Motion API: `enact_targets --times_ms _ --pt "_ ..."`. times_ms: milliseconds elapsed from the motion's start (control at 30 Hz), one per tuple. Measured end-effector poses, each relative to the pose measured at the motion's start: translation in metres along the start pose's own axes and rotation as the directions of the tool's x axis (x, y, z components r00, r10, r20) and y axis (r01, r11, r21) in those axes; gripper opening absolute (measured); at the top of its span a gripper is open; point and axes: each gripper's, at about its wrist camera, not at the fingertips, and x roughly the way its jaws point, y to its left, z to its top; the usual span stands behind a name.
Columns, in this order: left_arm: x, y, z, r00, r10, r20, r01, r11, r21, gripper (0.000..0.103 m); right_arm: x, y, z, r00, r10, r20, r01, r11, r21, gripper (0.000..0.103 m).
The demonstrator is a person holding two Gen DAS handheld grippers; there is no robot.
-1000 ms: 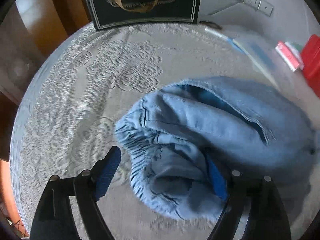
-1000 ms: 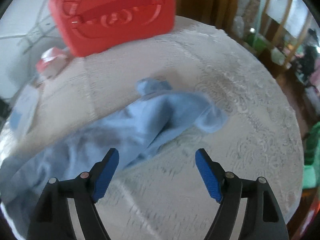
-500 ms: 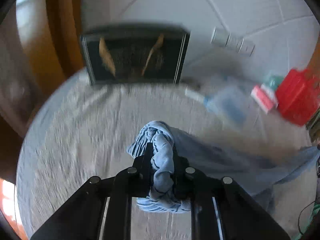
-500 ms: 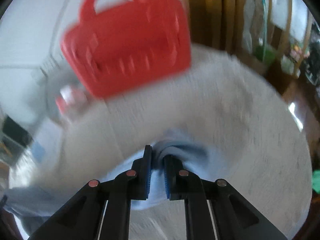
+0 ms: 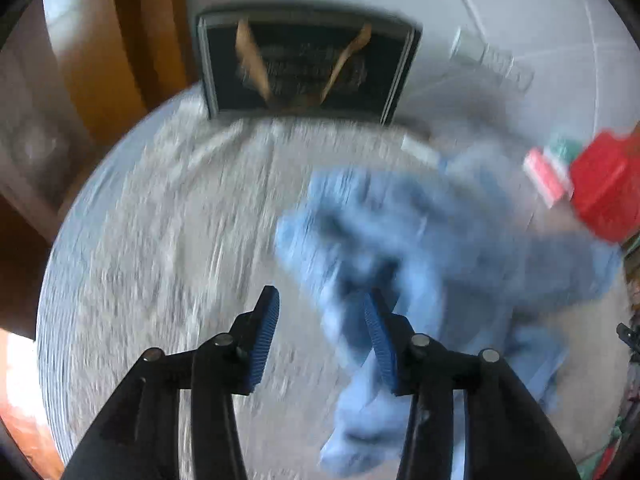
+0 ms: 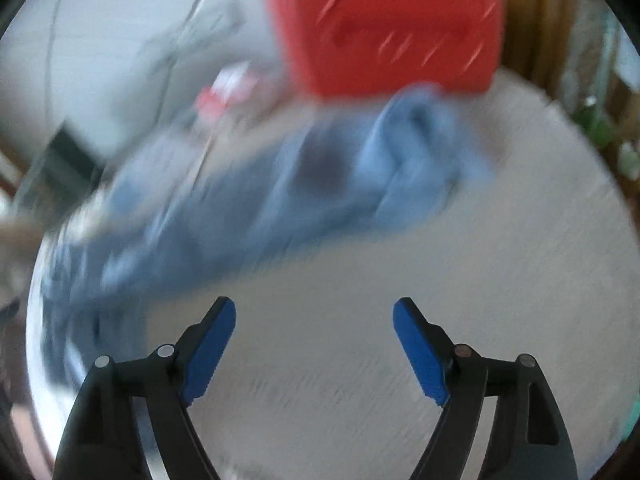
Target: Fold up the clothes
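We find the light blue garment (image 5: 404,236) lying crumpled and unfolded on the lace tablecloth (image 5: 168,220), stretched toward the red basket (image 6: 384,24). The left gripper (image 5: 322,336) and right gripper (image 6: 314,344) both stand wide, holding nothing, though cloth brushes the left one's right finger. We judge 0 folds made; spreading flat and all folding remain.

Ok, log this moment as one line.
left gripper: open | right gripper: open | crumpled light-blue fabric garment: unfolded on white lace tablecloth | frames blurred

Both grippers — left (image 5: 320,332), right (image 6: 314,344) — have opened, letting go of the blue garment (image 5: 400,248).
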Motion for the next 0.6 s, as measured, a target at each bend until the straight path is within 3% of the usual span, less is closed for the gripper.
enact_targets --times_ms 100,233,267,300,367,400,500,600 --pt "0.024 -0.005 -0.037 0.998 -0.011 -0.063 0.011 1.000 -0.007 0.044 0.021 0.043 -0.050 0.991 0.077 -0.110 -0.087 0.993 -0.084 0.082" --pt "0.042 -0.020 -0.069 0.996 -0.028 -0.090 0.028 1.000 -0.004 0.044 0.035 0.100 -0.091 0.978 0.127 -0.166 -0.156 0.972 -0.177 0.082" --pt "0.039 -0.025 -0.071 0.996 -0.029 -0.080 0.030 1.000 0.009 0.034 0.039 0.113 -0.097 0.975 0.134 -0.176 -0.169 0.966 -0.196 0.082" --pt "0.035 -0.029 -0.073 0.997 -0.030 -0.070 0.032 0.999 0.022 0.017 0.045 0.129 -0.104 0.972 0.141 -0.187 -0.181 0.958 -0.221 0.082" --pt "0.028 -0.038 -0.078 0.998 -0.032 -0.051 0.035 0.998 0.048 0.010 0.054 0.152 -0.113 0.973 0.117 -0.197 -0.169 0.948 -0.270 0.082" --pt "0.018 -0.042 -0.079 0.999 -0.037 -0.028 0.039 0.997 0.066 0.009 0.056 0.166 -0.117 0.982 0.076 -0.173 -0.130 0.937 -0.325 0.072" --pt "-0.015 -0.039 -0.080 0.997 -0.073 0.026 0.071 0.995 0.071 0.009 0.052 0.187 -0.116 0.992 -0.001 -0.123 -0.047 0.919 -0.391 0.006" --pt "-0.046 -0.027 -0.079 0.991 -0.119 0.064 0.115 0.992 0.057 0.009 0.019 0.175 -0.103 0.999 -0.027 -0.031 0.014 0.926 -0.376 0.006"
